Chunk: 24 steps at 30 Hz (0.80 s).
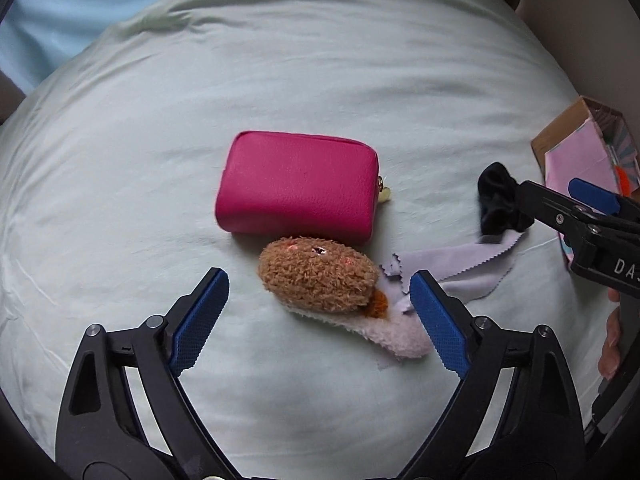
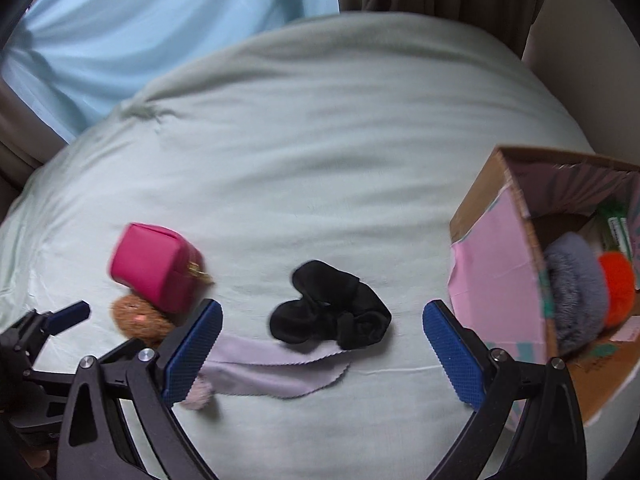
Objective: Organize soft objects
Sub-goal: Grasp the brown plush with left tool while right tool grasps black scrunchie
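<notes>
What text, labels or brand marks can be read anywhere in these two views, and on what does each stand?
"DA": white letters on the black body of the right gripper, cut off by the frame edge.
Green label inside the cardboard box: print too small and blurred to read.
Nothing legible on the pink pouch or elsewhere.

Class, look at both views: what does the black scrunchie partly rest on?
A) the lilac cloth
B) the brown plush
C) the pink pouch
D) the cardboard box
A: the scrunchie overlaps the top edge of the lilac cloth, apart from the pouch, plush and box.
</notes>
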Each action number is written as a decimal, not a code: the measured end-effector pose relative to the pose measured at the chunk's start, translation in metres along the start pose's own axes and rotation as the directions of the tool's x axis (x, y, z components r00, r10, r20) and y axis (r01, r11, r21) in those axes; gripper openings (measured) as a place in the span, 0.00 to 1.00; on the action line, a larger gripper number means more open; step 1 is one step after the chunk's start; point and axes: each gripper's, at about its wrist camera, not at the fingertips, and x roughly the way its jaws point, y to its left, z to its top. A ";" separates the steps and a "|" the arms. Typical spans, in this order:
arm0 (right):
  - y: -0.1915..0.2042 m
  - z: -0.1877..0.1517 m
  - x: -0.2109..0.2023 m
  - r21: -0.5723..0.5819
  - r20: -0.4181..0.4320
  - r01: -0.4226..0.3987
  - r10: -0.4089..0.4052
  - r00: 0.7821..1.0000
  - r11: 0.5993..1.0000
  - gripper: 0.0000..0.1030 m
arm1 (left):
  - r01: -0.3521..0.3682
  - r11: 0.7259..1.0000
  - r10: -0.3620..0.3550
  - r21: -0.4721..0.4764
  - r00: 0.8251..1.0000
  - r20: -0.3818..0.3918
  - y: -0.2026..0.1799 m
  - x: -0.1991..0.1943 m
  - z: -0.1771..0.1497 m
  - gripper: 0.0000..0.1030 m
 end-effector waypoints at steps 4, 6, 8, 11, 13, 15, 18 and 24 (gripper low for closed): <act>-0.006 0.002 0.022 0.000 -0.020 0.010 -0.010 1.000 1.000 0.96 | -0.007 1.000 0.007 0.024 1.000 -0.019 -0.002 0.020 0.002 0.85; -0.009 0.002 0.033 0.003 -0.036 0.007 -0.007 0.999 1.000 0.94 | -0.005 1.000 0.006 0.028 0.999 -0.032 -0.002 0.029 0.001 0.76; -0.011 0.000 0.043 -0.003 -0.065 0.000 0.000 0.998 1.000 0.81 | 0.006 1.000 -0.004 0.031 0.999 -0.047 -0.001 0.035 -0.001 0.73; -0.013 -0.003 0.051 -0.009 -0.083 -0.015 0.014 0.996 1.000 0.68 | 0.025 0.999 -0.023 0.035 0.998 -0.050 -0.002 0.039 -0.003 0.64; -0.013 -0.004 0.054 -0.011 -0.091 -0.021 0.020 0.996 1.000 0.59 | 0.026 0.999 -0.024 0.040 0.999 -0.043 -0.003 0.040 -0.003 0.60; -0.012 -0.004 0.055 -0.024 -0.091 -0.024 0.022 0.996 0.999 0.50 | 0.036 0.999 -0.034 0.036 0.999 -0.040 -0.003 0.041 -0.002 0.53; -0.007 -0.004 0.054 -0.049 -0.094 -0.038 0.033 0.995 0.998 0.30 | 0.045 0.999 -0.044 0.029 0.998 -0.039 0.001 0.041 -0.001 0.50; -0.003 -0.002 0.048 -0.053 -0.086 -0.049 0.044 0.995 0.997 0.23 | 0.054 0.998 -0.053 0.027 0.998 -0.031 0.003 0.032 -0.003 0.47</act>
